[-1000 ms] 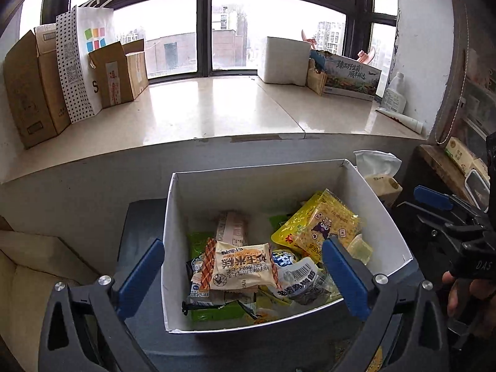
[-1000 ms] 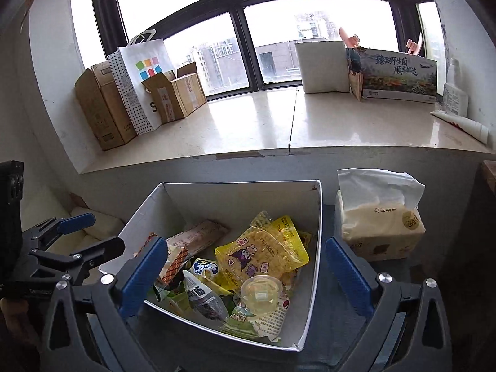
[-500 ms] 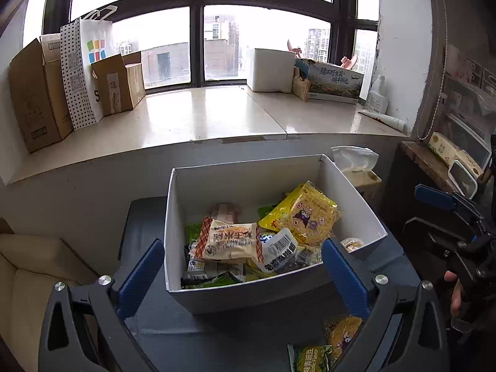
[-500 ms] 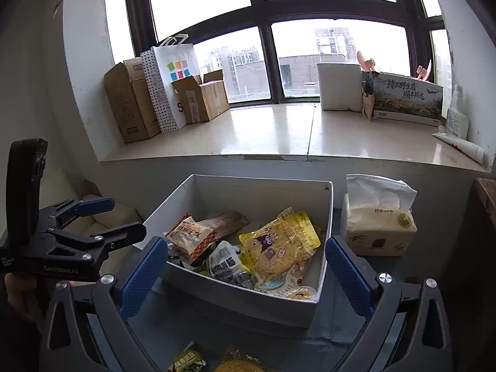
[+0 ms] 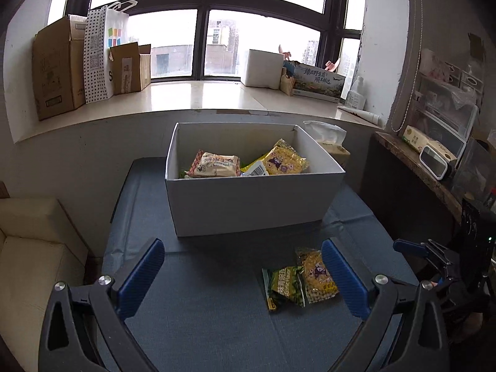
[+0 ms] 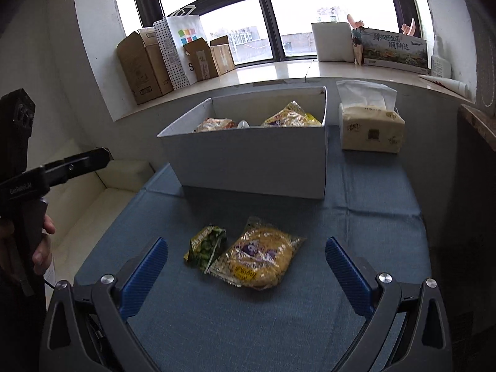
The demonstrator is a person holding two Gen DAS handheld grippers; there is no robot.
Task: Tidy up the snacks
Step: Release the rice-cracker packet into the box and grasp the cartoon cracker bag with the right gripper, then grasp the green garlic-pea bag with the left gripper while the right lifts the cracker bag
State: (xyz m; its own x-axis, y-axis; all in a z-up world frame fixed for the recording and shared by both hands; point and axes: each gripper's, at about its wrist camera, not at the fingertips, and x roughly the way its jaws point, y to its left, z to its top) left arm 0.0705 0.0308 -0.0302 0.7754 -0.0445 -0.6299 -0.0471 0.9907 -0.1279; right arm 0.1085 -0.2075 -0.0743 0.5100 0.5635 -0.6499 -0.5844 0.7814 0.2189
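Note:
A white box holds several snack packets on the blue-clothed table. Two packets lie loose in front of the box: a green one and a yellow one. My left gripper is open and empty, low over the table, with the loose packets just inside its right finger. My right gripper is open and empty, with both loose packets lying between and ahead of its fingers.
A tissue pack stands right of the box. The window ledge behind carries cardboard boxes and a dotted bag. A cream sofa is left of the table, a dark shelf right.
Both grippers have pulled back and down from above the box. The box now sits farther off, and the two loose packets on the table have come into full view.

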